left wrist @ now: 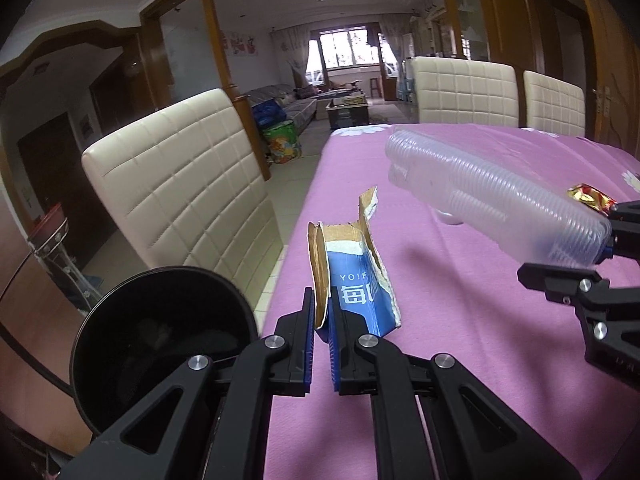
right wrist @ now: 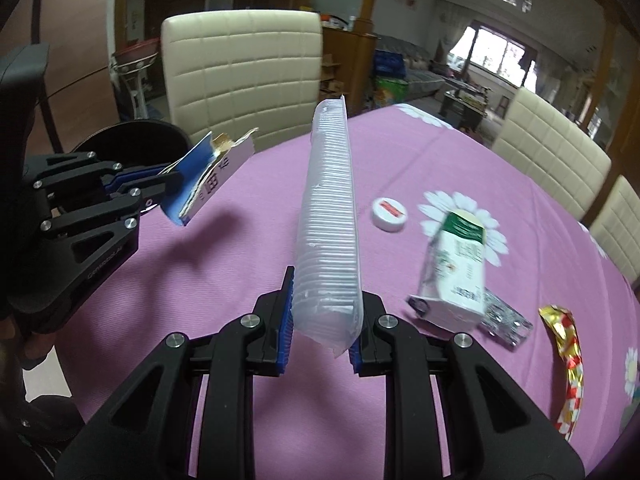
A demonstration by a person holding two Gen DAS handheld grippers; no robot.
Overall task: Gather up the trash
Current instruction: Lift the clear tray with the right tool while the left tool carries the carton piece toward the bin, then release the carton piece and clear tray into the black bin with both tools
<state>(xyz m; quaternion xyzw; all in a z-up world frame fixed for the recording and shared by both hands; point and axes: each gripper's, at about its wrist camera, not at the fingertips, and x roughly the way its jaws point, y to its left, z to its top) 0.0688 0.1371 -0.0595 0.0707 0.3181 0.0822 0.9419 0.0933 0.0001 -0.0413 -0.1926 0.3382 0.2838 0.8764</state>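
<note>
While both of your tongs are loaded and in the air, the job sits roughly at its midpoint: two pieces are picked up but not yet dropped, and more wait on the desk (right wrist: 240, 320).

Take the black bin (left wrist: 160, 344) as your marker; it stands off the desk's left edge, below the cream chair (left wrist: 180, 184). Just right of the bin, your left tongs (left wrist: 320, 320) are pinched almost fully together on the torn blue carton (left wrist: 356, 280), whose ragged cardboard end sticks up and away from you. It hangs above the pink cloth beside the bin's rim, not over the opening, so I judge the drop is still ahead.

Further right of the bin, your right tongs (right wrist: 320, 332) stand narrowly apart, pressing both sides of the clear ribbed plastic sleeve (right wrist: 328, 220), which juts out long above the desk. That piece is well short of the bin.

Farther right again, untouched trash lies on the cloth: a white cap (right wrist: 390, 214) with a red mark, then a green-and-white carton (right wrist: 456, 268) with a shiny wrapper (right wrist: 506, 322) under its near corner, and farthest from the bin a gold-and-red foil strip (right wrist: 568, 364).

So nothing held is binned yet, and at least four items remain to fetch.
</note>
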